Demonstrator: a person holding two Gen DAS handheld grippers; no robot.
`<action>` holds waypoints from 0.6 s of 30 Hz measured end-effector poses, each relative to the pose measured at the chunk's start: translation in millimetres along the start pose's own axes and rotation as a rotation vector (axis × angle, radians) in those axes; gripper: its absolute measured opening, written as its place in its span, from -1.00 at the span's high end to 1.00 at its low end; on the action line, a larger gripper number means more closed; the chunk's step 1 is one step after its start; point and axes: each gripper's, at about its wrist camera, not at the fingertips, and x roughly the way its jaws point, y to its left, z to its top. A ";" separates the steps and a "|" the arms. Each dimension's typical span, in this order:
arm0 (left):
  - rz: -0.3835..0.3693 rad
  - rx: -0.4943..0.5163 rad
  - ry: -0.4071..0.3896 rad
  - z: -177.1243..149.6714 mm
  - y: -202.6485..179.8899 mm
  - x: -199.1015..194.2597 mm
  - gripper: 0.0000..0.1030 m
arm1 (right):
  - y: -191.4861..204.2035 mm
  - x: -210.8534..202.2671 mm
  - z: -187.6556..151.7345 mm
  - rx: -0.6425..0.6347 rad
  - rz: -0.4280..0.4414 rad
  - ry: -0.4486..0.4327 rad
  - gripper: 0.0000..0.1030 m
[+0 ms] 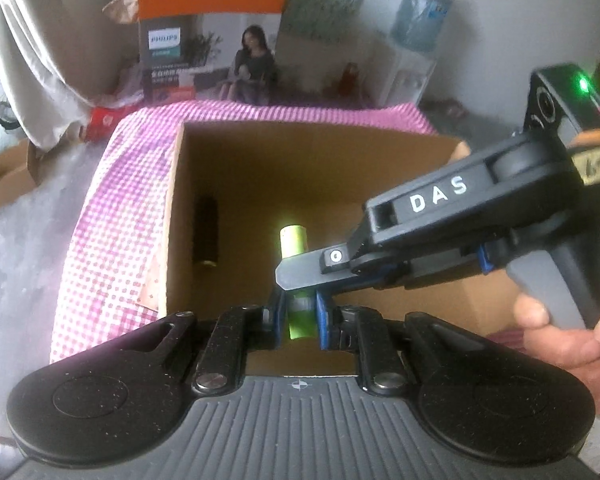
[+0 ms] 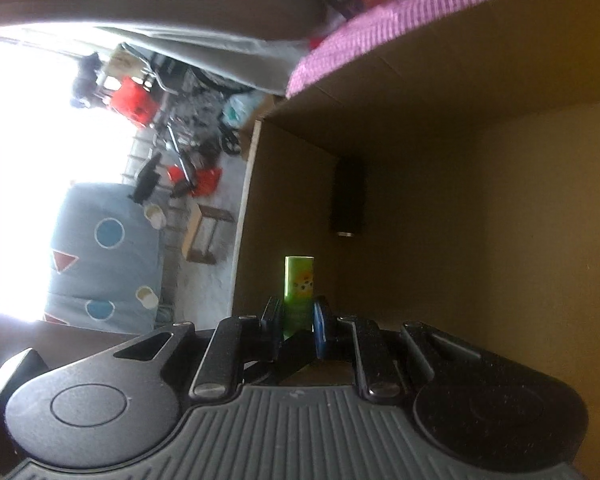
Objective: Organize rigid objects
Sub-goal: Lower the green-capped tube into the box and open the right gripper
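Observation:
A green tube point(image 1: 294, 240) stands upright over the open cardboard box point(image 1: 300, 160), held by both grippers. My left gripper point(image 1: 298, 314) is shut on the tube's lower part, its blue pads pressing both sides. My right gripper point(image 1: 304, 280) comes in from the right and is shut on the tube just above. In the right wrist view the green tube point(image 2: 299, 280) sticks out between my right gripper's point(image 2: 298, 320) pads, inside the box point(image 2: 500, 80). A dark cylinder point(image 1: 206, 232) lies on the box floor by the left wall, also seen as the dark cylinder point(image 2: 348, 200).
The box rests on a pink checked cloth point(image 1: 112, 220). A person's hand point(image 1: 572, 340) holds the right gripper's handle. Behind stand a printed orange carton point(image 1: 208, 32) and a water dispenser point(image 1: 412, 40). Grey floor lies to the left; a blue patterned cover point(image 2: 104, 256) lies beyond.

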 end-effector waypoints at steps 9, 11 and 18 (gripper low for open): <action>0.017 -0.023 0.020 -1.2 8.5 0.8 0.48 | -16.1 47.5 22.5 0.048 -0.092 0.136 0.63; 0.015 -0.022 0.000 -0.8 8.7 -5.5 0.46 | -17.8 53.9 25.3 0.051 -0.108 0.147 0.63; 0.006 -0.055 -0.120 -7.7 10.5 -43.9 0.34 | -9.9 22.0 14.5 0.021 -0.078 0.063 0.62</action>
